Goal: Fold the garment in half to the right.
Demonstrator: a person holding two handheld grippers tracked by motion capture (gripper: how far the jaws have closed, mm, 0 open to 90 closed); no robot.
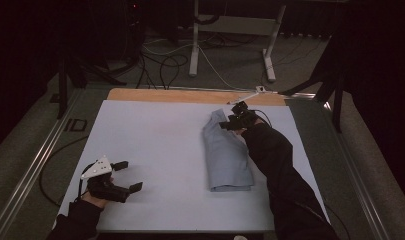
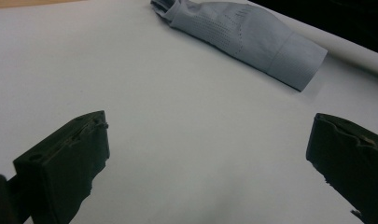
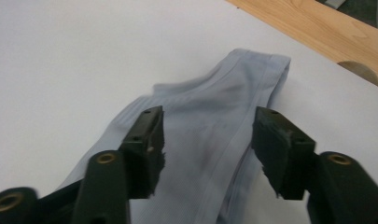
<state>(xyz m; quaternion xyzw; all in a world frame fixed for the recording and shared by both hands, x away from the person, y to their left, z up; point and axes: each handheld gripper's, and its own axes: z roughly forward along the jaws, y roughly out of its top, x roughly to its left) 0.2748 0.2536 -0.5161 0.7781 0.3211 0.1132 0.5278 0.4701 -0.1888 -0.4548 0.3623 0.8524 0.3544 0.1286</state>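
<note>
One folded garment (image 1: pixel 226 155), pale blue-grey and lying as a long narrow bundle, sits on the right half of the white surface (image 1: pixel 155 150), its far end close to the wooden strip (image 1: pixel 190 95) along the back edge. Two hand-held grippers are at work, one per hand. The right hand-held gripper (image 1: pixel 229 121) hovers over the garment's far end; in the right gripper view its jaws stand apart on either side of the fabric's seamed edge (image 3: pixel 252 135), with the pads clear of the cloth, so it is released and holds nothing. The left hand-held gripper (image 1: pixel 130 176) rests near the front left of the surface, well apart from the garment, jaws spread wide over bare white sheet, likewise empty. My reading is that the far end has been let go after a fold was laid, so the step in hand is the release and lift-off. The next move probably calls for a fresh grasp on one end of the bundle, pinching all layers together so the fold does not slide open, with the left hand-held gripper brought across to steady or share the lift. Count: one garment, two hand-held grippers, one surface.
</note>
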